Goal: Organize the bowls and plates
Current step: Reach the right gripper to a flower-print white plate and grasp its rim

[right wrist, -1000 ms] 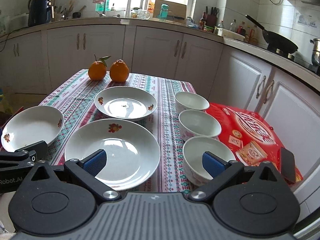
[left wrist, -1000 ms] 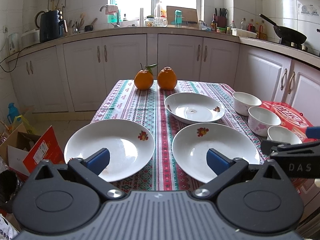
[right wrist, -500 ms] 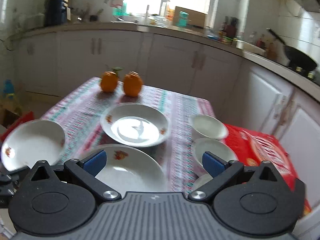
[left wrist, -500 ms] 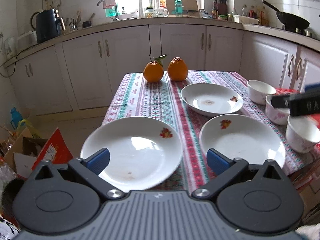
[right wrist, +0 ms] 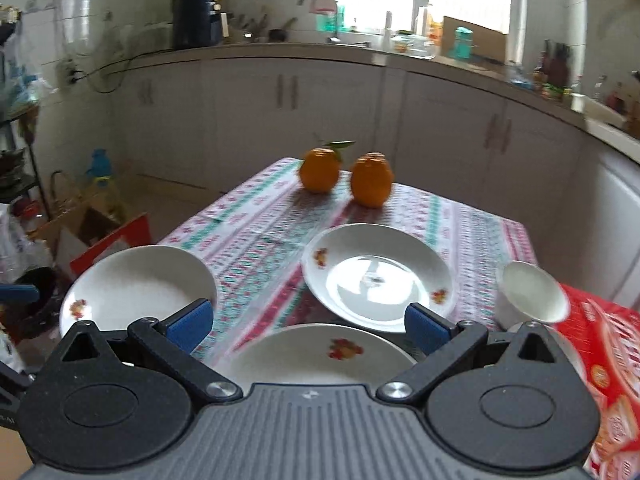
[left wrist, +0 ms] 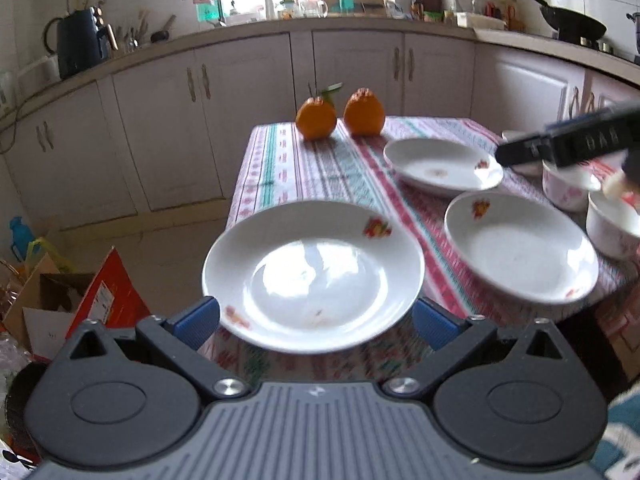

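On the surface nothing is stacked yet: three plates lie apart and the bowls sit separately at our right. Our left gripper and right gripper hover with jaws released, empty.

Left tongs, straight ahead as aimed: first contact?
Likely the near white ceramic plate at the table corner: it lies between the open left tongs, its near rim just ahead. Height is unclear; they might pass over.
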Demonstrator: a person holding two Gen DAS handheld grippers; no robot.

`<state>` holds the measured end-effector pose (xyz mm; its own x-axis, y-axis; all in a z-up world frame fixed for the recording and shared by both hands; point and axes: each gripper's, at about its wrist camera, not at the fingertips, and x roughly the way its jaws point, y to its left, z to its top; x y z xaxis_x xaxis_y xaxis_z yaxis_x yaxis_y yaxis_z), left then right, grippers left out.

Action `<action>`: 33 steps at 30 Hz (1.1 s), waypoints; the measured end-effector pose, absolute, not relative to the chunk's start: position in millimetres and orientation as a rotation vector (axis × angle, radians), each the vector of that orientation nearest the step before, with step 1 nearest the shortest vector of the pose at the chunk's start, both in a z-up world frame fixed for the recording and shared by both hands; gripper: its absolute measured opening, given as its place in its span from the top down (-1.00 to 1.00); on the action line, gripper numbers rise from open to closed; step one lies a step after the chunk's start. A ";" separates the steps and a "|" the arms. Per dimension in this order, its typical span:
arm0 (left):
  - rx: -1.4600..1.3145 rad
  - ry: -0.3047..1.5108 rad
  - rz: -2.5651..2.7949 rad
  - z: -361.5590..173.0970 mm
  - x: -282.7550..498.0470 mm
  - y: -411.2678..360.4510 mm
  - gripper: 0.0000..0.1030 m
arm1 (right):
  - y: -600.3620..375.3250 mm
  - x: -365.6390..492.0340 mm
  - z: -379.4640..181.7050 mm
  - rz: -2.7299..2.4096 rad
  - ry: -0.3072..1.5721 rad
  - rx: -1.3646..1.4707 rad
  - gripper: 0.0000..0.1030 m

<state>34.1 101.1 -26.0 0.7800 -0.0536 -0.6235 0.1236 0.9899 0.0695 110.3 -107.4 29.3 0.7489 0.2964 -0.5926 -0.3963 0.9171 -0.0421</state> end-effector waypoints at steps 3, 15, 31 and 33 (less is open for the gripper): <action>0.095 0.711 -0.144 -35.3 33.2 113.7 -0.99 | -97.1 118.6 26.8 0.447 0.637 -0.146 -1.00; 0.109 0.769 -0.231 -65.8 55.9 130.3 -0.99 | -56.9 155.5 9.4 0.621 0.736 -0.133 -1.00; 0.138 0.784 -0.316 -73.4 78.3 143.9 -0.99 | -3.4 230.1 -17.1 0.859 0.980 -0.180 -1.00; 0.134 0.785 -0.323 -73.9 80.2 145.1 -0.99 | 3.1 239.4 -18.6 0.881 1.007 -0.187 -1.00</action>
<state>80.2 145.1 -73.8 0.6611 -0.2352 -0.7125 0.3343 0.9425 -0.0010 239.4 3.1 -18.6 0.2327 0.5556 -0.7982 -0.7170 0.6526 0.2452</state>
